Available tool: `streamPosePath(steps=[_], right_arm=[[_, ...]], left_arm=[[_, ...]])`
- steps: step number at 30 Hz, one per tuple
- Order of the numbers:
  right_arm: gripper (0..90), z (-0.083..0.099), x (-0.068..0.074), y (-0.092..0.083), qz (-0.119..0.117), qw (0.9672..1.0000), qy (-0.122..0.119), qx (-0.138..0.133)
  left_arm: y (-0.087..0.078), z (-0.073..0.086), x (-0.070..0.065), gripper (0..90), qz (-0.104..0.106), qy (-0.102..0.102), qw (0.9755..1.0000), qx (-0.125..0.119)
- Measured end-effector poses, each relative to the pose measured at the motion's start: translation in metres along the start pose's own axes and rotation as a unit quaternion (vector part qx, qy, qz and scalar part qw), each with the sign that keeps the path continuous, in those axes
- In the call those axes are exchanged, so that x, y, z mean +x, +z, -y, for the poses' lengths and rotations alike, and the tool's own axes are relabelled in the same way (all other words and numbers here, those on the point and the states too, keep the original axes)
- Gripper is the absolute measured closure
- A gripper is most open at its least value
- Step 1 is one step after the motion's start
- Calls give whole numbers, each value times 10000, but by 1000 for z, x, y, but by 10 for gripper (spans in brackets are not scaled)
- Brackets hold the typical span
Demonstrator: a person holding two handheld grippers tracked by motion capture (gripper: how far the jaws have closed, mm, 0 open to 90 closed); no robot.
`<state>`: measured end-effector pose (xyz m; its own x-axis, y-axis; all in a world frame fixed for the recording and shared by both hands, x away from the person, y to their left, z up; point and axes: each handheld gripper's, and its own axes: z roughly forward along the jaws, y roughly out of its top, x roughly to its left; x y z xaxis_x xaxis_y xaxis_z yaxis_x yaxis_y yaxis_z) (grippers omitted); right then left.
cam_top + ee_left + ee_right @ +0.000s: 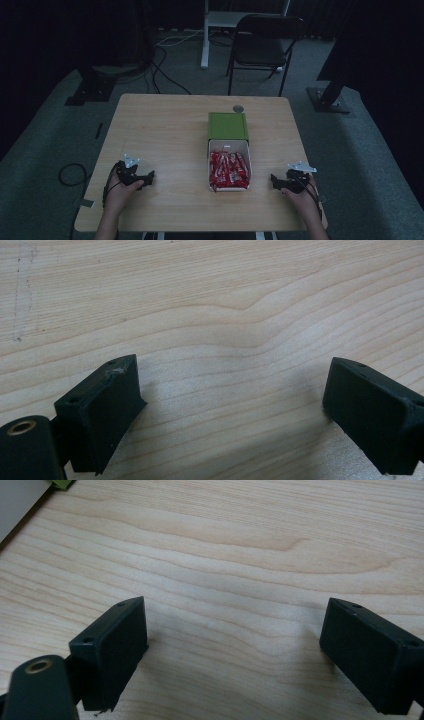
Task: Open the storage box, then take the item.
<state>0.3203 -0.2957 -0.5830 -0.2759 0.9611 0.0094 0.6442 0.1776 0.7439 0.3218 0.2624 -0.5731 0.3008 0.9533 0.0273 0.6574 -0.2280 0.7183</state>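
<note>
A white box (229, 146) lies open in the middle of the table, nearer the person's edge. It is full of red candy bars (229, 170), packed side by side. A green lid (228, 126) lies flat, touching the box's far end.

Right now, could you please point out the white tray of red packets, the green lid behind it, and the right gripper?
white tray (248, 150): high view, on its bare right rim.
green lid (228, 126): high view, middle of its top face.
right gripper (235, 655): right gripper view, midway between its open jaws.
</note>
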Motion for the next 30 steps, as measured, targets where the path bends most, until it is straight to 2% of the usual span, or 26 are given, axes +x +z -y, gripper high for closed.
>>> streamPosePath(steps=[17, 22, 30], right_arm=[[131, 0, 0, -1, 40, 10000, 15, -22], [132, 0, 1, -3, -20, 10000, 45, 23], [134, -16, 11, -13, -84, 9999, -29, -64]], left_arm=[[0, 0, 0, 95, -2, -2, 10000, 0], [0, 0, 0, 95, -1, -7, 10000, 1], [0, 0, 0, 95, -3, 8, 10000, 10]])
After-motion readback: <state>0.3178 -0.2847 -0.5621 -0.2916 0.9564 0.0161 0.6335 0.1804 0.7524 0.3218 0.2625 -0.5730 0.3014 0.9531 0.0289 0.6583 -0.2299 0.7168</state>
